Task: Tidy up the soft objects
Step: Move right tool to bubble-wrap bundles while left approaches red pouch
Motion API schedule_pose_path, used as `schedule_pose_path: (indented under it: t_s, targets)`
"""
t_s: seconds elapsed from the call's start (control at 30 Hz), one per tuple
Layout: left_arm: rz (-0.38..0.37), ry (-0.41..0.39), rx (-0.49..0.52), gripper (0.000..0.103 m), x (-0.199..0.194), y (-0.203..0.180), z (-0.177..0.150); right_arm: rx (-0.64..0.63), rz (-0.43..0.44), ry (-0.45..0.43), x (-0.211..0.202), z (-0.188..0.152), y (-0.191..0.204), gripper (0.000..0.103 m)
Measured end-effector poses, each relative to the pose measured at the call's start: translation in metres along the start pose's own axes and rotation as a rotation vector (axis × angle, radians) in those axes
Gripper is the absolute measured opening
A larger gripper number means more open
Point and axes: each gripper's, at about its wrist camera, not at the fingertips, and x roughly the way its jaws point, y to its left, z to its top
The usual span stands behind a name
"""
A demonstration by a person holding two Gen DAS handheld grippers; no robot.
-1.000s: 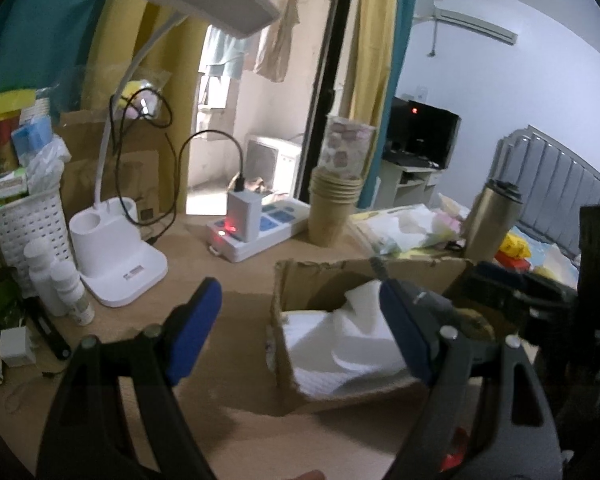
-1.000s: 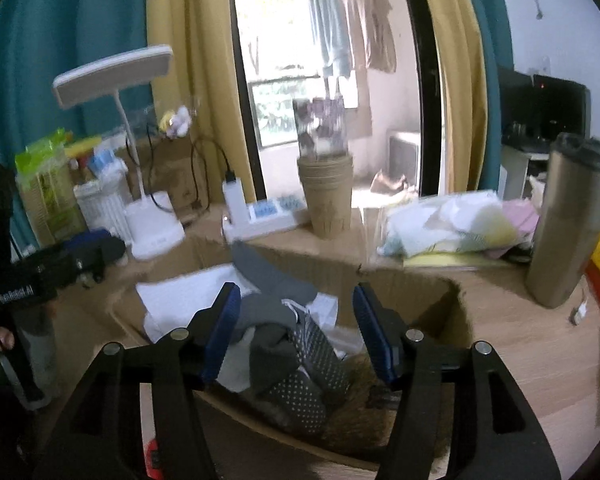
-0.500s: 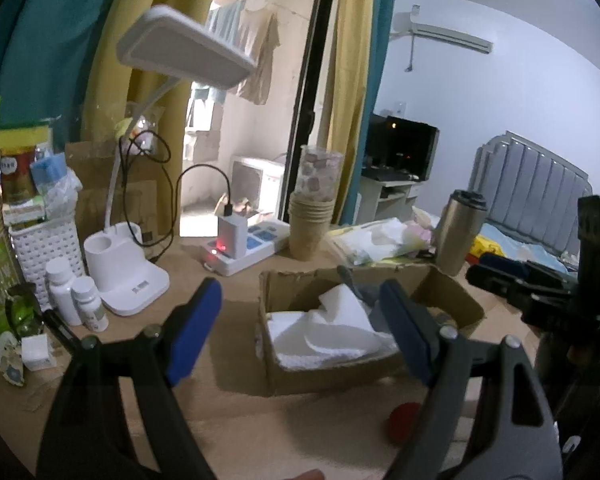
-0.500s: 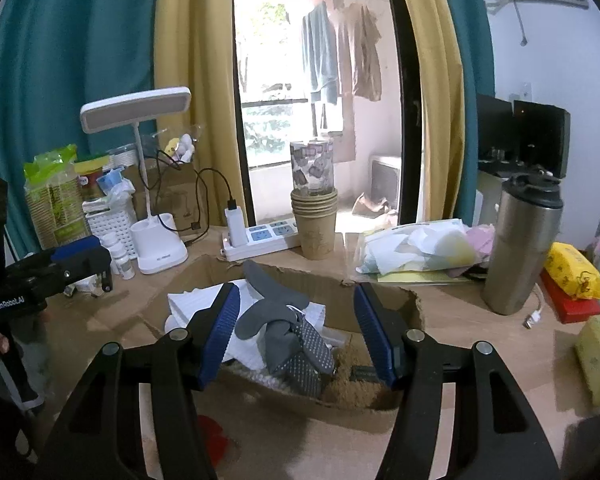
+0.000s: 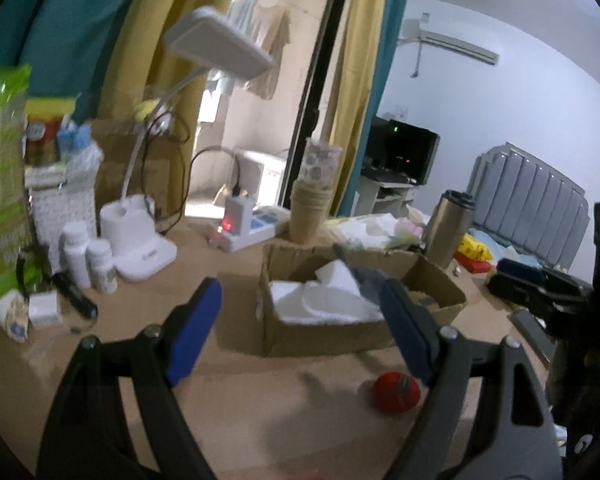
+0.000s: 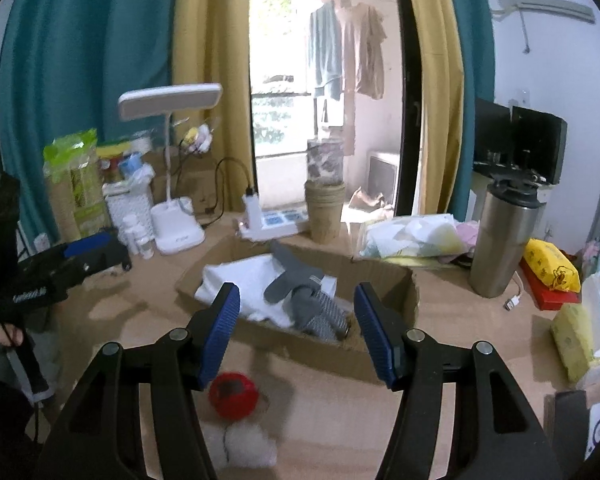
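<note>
An open cardboard box [image 6: 396, 280] [image 5: 324, 336] sits mid-table. It holds a white cloth [image 6: 244, 280] [image 5: 332, 296] and grey socks [image 6: 300, 288]. A red soft ball [image 6: 233, 395] [image 5: 396, 393] lies on the table in front of the box. A white fluffy piece [image 6: 246, 446] lies nearer, below the ball. My left gripper [image 5: 300, 332] is open and empty, above the table short of the box. My right gripper [image 6: 296, 336] is open and empty, over the box's near edge. Each gripper shows at the edge of the other's view.
A white desk lamp [image 6: 176, 232], power strip [image 6: 272, 224], stacked paper cups [image 6: 325, 212], steel tumbler [image 6: 504, 240], white bottles [image 5: 88, 260] and a plastic bag of cloths [image 6: 412, 236] stand behind the box. Yellow packets [image 6: 552, 264] lie at right.
Both grippers have pulled back and up from the box, still open. The red ball and white fluffy piece have come into view in front of the box.
</note>
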Motion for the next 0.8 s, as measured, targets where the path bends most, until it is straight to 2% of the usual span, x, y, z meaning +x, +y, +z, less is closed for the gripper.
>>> schedule_pose_path:
  t_s: [0.17,0.3,0.63,0.67,0.7,0.8]
  targets:
    - [0.026,0.018,-0.035,0.082,-0.007,0.011,-0.012,0.002,0.028,0.064,0.001,-0.019,0.015,0.063]
    - [0.06,0.02,-0.018,0.082,-0.011,0.012,-0.023,0.005,0.056,0.115,0.007,-0.035,0.024,0.063]
    - [0.046,0.1,0.026,0.082,-0.013,-0.001,-0.053,0.02,0.146,0.292,0.022,-0.076,0.037,0.063]
    - [0.044,0.113,0.028,0.082,-0.012,-0.001,-0.056,0.025,0.149,0.305,0.024,-0.079,0.037,0.065]
    - [0.043,0.129,0.028,0.082,-0.01,-0.002,-0.06,0.037,0.155,0.311,0.024,-0.081,0.037,0.072]
    - [0.037,0.153,0.026,0.082,-0.009,-0.005,-0.066,0.076,0.184,0.325,0.028,-0.085,0.036,0.076]
